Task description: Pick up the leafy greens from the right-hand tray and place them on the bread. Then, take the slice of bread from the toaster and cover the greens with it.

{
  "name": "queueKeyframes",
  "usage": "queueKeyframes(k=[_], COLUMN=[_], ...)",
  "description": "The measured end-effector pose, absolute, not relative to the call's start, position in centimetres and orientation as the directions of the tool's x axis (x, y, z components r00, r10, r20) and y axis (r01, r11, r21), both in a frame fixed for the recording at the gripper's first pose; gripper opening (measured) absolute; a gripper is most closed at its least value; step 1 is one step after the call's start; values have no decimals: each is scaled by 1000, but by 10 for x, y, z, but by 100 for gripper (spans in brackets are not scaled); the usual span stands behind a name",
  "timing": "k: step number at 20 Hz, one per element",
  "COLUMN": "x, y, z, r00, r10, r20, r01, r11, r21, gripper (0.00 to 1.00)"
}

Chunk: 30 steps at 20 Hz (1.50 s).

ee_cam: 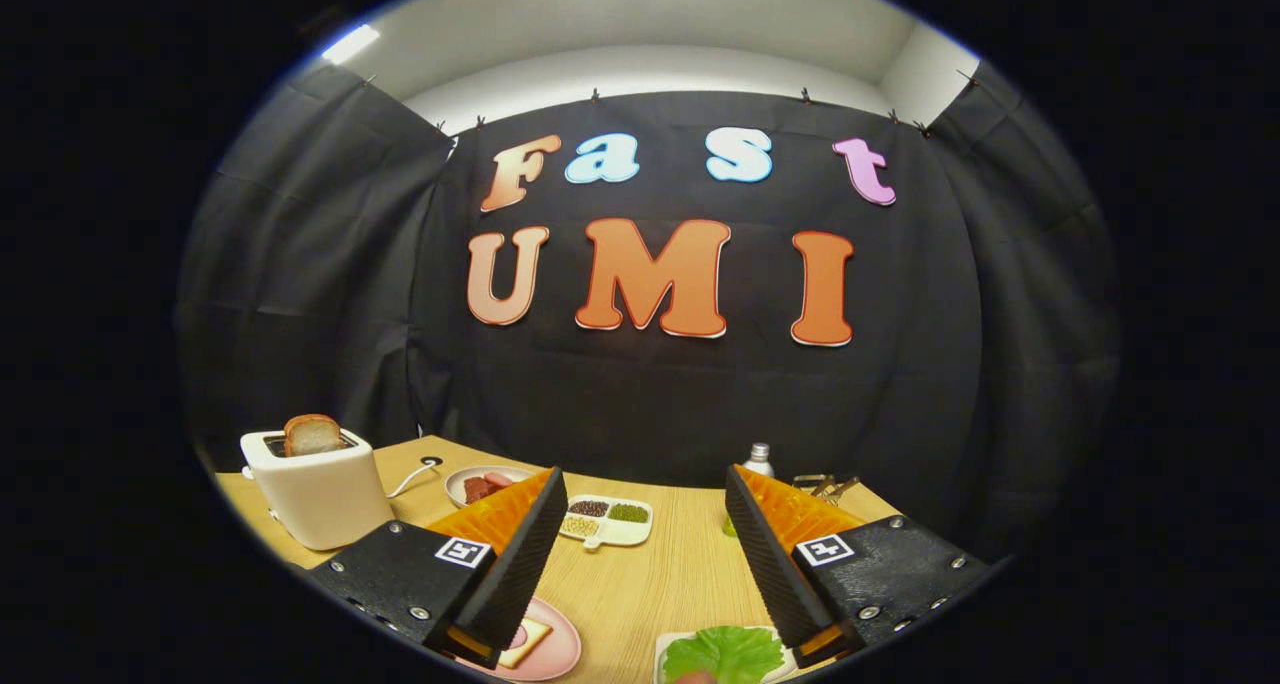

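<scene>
Greens (724, 653) btwn fingers, gripper (646, 489) wide apart

A wooden desk (660, 574) carries several bystanders. Beyond the tongs, roughly midway between their tips, lies a white divided dish (608, 521) with three small compartments: dark beans, green beans and pale grains. Just behind the left tong's tip sits a small round plate (484, 484) holding reddish pieces, partly hidden by that tong. Near it, a round cable hole (431, 461) is set in the desk, with a white cord (405, 483) running beside it. Behind the right tong's tip stands a small bottle (758, 458) with a silvery cap. Further right, beyond that tong, lies a thin metal rack (826, 485), too small to make out.
</scene>
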State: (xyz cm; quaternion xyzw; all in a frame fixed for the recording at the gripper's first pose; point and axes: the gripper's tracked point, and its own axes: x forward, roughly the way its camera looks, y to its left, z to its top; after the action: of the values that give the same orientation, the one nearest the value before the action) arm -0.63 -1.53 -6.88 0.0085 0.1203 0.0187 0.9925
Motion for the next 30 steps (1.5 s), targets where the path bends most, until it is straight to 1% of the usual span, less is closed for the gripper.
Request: queueKeyframes(k=[4,8,12,16,18,23,30], x=[-13,-26,-45,-62,-75,-86,-103], y=[-25,-35,-38,-35,-38,-61,-76], z=[-78,-105,-148,-188,-213,-251,-279], r00=[952,900,804,679,606,499,372], r10=[55,62,80,123,134,72,38], r20=[-303,-431,-589,-724,-784,-863,-928], r01=[-54,-69,-77,-52,-54,10,11], r11=[998,998,997,991,990,996,999], r21=[11,0,30,120,128,89,46], gripper=[95,95,95,96,96,95,95])
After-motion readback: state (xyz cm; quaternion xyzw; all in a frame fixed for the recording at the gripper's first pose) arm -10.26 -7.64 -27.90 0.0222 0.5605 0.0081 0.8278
